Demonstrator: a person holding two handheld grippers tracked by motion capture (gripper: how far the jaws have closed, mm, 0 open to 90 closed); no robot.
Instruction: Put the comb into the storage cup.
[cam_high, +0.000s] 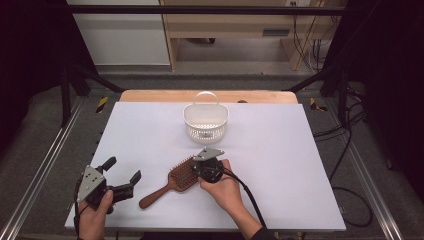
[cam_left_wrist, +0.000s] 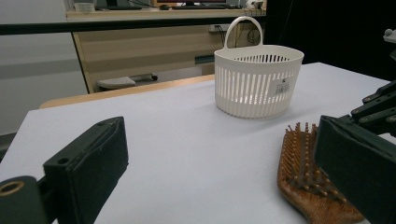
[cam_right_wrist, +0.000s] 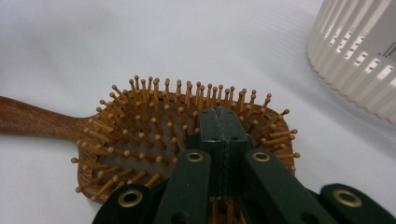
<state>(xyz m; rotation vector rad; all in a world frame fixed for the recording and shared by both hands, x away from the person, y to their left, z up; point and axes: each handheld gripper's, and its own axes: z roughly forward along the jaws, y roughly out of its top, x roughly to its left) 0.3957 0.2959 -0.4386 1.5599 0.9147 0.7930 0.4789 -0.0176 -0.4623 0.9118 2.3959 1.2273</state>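
A wooden paddle hairbrush (cam_high: 172, 182) lies bristles up on the white table, its handle pointing toward the near left. My right gripper (cam_high: 199, 166) is shut, its tips resting among the bristles at the head's right edge. In the right gripper view the closed jaws (cam_right_wrist: 219, 123) sit over the bristle bed of the hairbrush (cam_right_wrist: 140, 135); I cannot tell whether any bristles are pinched. My left gripper (cam_high: 122, 170) stands open at the near left, apart from the handle. The left gripper view shows its wide gap (cam_left_wrist: 224, 154) with the hairbrush (cam_left_wrist: 303, 177) by the right jaw.
A white slotted basket (cam_high: 205, 122) with a loop handle stands upright behind the brush, also seen as the basket (cam_left_wrist: 257, 84) and the basket (cam_right_wrist: 359, 56). The white table (cam_high: 280, 165) has bare surface left and right. Black frame bars and cables surround it.
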